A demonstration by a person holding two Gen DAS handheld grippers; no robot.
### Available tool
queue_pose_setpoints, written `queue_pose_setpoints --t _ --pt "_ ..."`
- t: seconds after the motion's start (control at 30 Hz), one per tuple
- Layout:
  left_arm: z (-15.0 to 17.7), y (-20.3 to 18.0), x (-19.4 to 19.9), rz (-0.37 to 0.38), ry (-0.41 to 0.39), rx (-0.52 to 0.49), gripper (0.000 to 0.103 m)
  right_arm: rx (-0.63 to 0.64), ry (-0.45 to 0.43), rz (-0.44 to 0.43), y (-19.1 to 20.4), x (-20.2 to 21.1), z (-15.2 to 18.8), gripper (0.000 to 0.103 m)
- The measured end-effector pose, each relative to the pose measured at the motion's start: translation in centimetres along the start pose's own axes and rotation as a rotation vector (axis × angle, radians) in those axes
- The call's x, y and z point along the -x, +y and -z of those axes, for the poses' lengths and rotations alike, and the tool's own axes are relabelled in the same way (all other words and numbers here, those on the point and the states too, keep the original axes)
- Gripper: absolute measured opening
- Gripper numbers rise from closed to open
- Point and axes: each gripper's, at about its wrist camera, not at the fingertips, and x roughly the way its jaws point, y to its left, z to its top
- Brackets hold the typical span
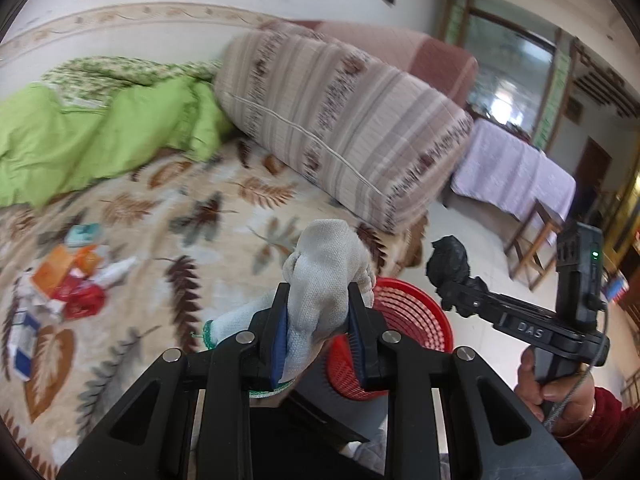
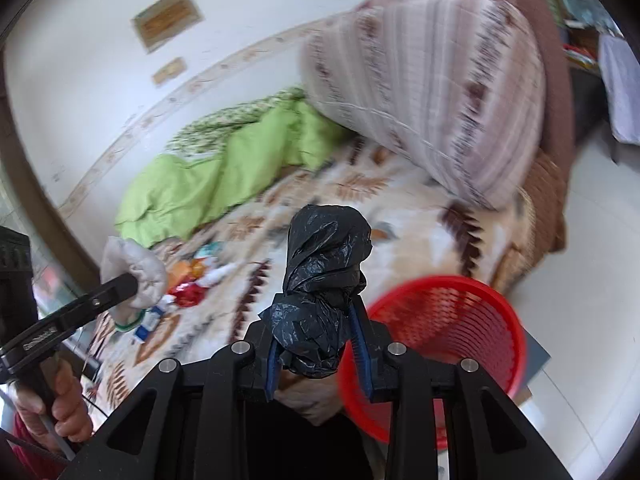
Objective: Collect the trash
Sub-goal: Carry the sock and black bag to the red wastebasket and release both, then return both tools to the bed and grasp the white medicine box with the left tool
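My left gripper (image 1: 320,300) is shut on a grey knitted glove (image 1: 326,264) with a green cuff, held above the bed's near edge. My right gripper (image 2: 316,312) is shut on a crumpled black plastic bag (image 2: 324,264). Seen from the left wrist, that black bag (image 1: 448,260) and the right gripper sit to the right. Seen from the right wrist, the glove (image 2: 136,272) hangs at the left. A red slatted basket (image 2: 444,336) stands on the floor beside the bed, just right of and below both grippers; its rim (image 1: 416,308) shows behind the left fingers. A pile of wrappers and small boxes (image 1: 68,280) lies on the leaf-print bedspread.
A large striped bolster (image 1: 340,120) and a green quilt (image 1: 100,132) lie at the back of the bed. A table with a lilac cloth (image 1: 516,168) and a wooden stool (image 1: 536,240) stand on the pale floor to the right. A hand (image 1: 560,392) grips the right handle.
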Motion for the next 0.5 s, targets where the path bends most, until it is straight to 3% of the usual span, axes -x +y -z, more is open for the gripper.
queue_pose_setpoints --t 0.2,0.33,0.4,0.47,0.5 --pt "0.1 -4.1 -7.4 0.105 0.130 -0.039 0.025 -0.103 0.029 0.060 -5.8 -1.0 0.5 0.031" --pt "0.2 -5.8 -10.7 0.131 0.178 -0.058 0.026 -0.124 0.044 0.084 -7.9 -1.5 0.2 0.033" --pt "0.1 -6.2 -11.8 0.143 0.191 -0.050 0.043 -0.126 0.052 0.094 -8.2 -1.8 0.0 0.034" --pt "-0.2 -6.1 -12.2 0.142 0.190 -0.029 0.059 -0.127 0.069 0.097 -8.6 -2.1 0.0 0.044" --pt "-0.2 -5.9 -12.3 0.146 0.184 -0.022 0.059 -0.129 0.070 0.102 -8.7 -2.1 -0.1 0.046"
